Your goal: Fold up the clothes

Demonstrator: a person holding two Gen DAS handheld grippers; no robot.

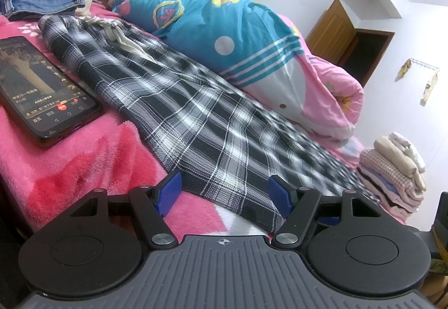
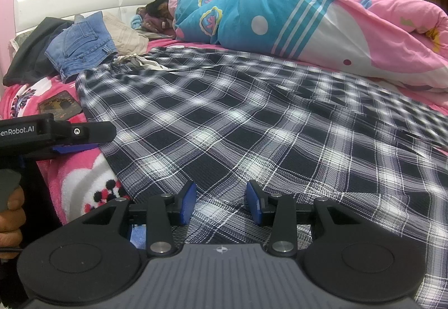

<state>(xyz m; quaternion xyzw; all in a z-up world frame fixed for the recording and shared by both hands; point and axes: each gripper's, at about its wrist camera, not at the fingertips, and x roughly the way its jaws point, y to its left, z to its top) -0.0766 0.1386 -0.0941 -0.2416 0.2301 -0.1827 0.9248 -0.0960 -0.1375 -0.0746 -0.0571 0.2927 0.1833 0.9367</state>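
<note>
A black-and-white plaid garment (image 1: pixel 179 101) with a drawstring waist lies spread along the pink bed; it fills the right wrist view (image 2: pixel 252 124). My left gripper (image 1: pixel 224 194) is open, its blue pads either side of the garment's near edge. My right gripper (image 2: pixel 221 202) is open just over the plaid cloth near its front edge, holding nothing. The left gripper's body shows in the right wrist view (image 2: pixel 56 135) at the garment's left edge.
A phone (image 1: pixel 42 85) lies on the pink blanket (image 1: pixel 84 169) left of the garment. Jeans (image 2: pixel 81 48) and other clothes lie by the headboard. A person sleeps under a blue-and-pink quilt (image 2: pixel 294 17) behind the garment. Folded clothes (image 1: pixel 394 171) are stacked at the far right.
</note>
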